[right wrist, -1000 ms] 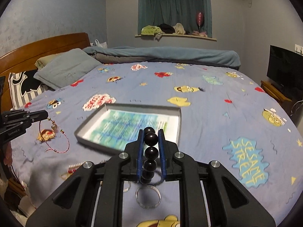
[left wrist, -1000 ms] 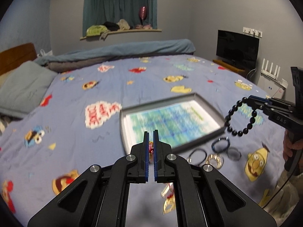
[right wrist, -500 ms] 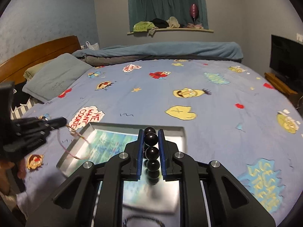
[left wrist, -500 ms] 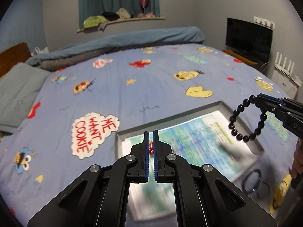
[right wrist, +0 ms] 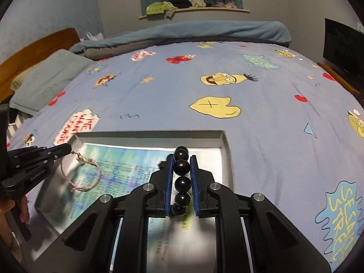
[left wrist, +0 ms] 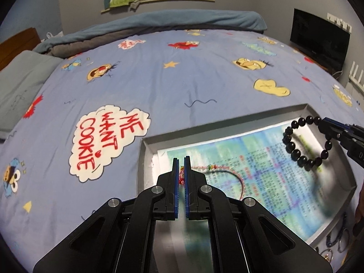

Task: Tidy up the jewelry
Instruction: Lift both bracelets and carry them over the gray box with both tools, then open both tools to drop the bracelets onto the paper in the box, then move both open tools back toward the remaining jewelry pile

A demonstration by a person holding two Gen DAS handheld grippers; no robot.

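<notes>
With both loads hanging over the grey tray [left wrist: 145,150], the left gripper [left wrist: 181,178] pinching the red cord bracelet [right wrist: 91,177] and the right gripper [right wrist: 181,182] the black bead bracelet [left wrist: 304,145], next comes lowering, then spreading the jaws.

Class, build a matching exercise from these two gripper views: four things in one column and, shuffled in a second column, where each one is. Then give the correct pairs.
Column 1
1. black bead bracelet
2. red string bracelet
3. grey tray
4. television

Column 2
A. lying on the cartoon bedsheet
B. pinched in the left gripper, dangling over the tray
C. beside the bed, against the wall
D. clamped in the right gripper, hanging above the tray

Pairs: 1-D, 2-B, 3-A, 4-C
</notes>
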